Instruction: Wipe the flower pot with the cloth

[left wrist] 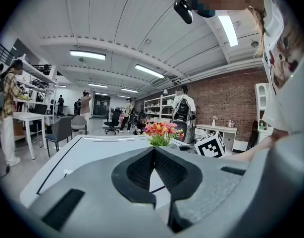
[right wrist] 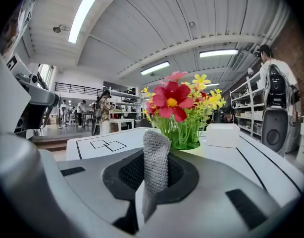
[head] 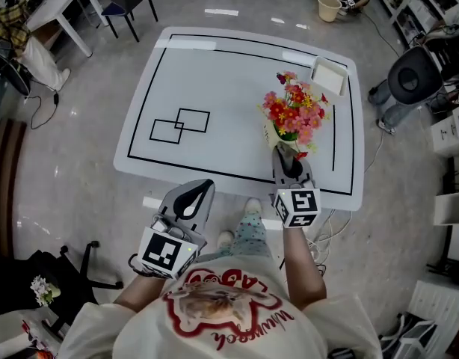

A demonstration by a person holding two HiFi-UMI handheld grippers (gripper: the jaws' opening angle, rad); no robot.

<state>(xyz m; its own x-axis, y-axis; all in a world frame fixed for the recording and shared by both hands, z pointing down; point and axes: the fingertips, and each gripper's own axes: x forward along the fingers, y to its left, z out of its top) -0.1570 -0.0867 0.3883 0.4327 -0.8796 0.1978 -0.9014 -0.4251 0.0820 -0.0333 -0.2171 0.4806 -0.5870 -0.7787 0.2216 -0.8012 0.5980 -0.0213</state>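
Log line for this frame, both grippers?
right gripper: shut on grey knitted cloth, tip beside pot of red-yellow flowers | left gripper: shut, empty, short of white table | wipe contact unclear

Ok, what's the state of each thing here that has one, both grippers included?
Left gripper: shut, nothing in it.
Right gripper: shut on the cloth.
Cloth: pinched, with its end sticking up out of the jaws.
Flower pot: upright on the table, with flowers in it.
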